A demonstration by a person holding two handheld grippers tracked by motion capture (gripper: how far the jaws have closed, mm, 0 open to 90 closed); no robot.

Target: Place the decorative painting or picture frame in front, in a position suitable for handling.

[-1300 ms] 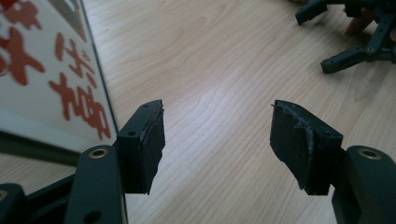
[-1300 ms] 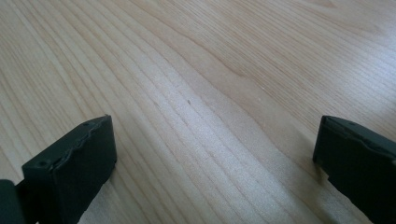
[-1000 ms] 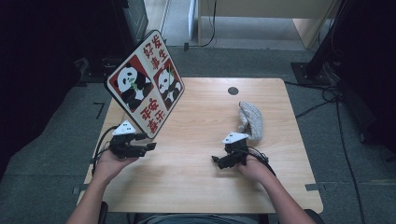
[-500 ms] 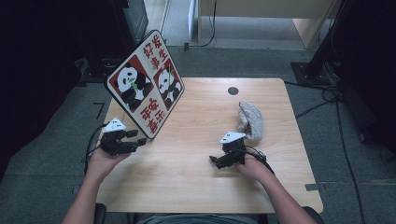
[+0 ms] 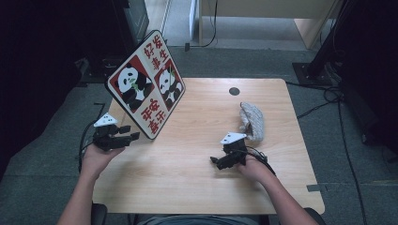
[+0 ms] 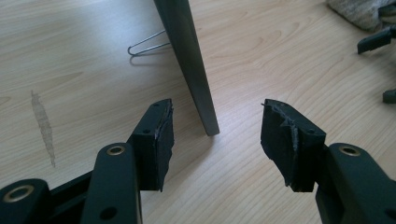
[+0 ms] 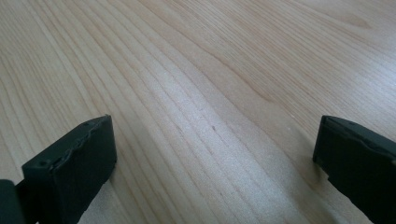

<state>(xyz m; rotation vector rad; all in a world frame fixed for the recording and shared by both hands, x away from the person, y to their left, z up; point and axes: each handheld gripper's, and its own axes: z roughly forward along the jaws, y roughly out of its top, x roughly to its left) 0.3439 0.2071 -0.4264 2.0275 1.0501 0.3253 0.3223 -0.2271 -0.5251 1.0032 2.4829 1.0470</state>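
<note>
Standing just beyond open left fingers [image 6: 159, 135], panda board [image 6: 189, 60] edge

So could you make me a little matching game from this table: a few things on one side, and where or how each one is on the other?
Things:
1. panda picture board
2. grey cloth
3. left gripper
4. right gripper

Places or states:
A. lies bunched near the table's right side
B. open over bare wood, facing left
C. stands tilted on a wire stand at the left
D. open, aimed at the board's lower corner

Pairs: 1-C, 2-A, 3-D, 4-B
</note>
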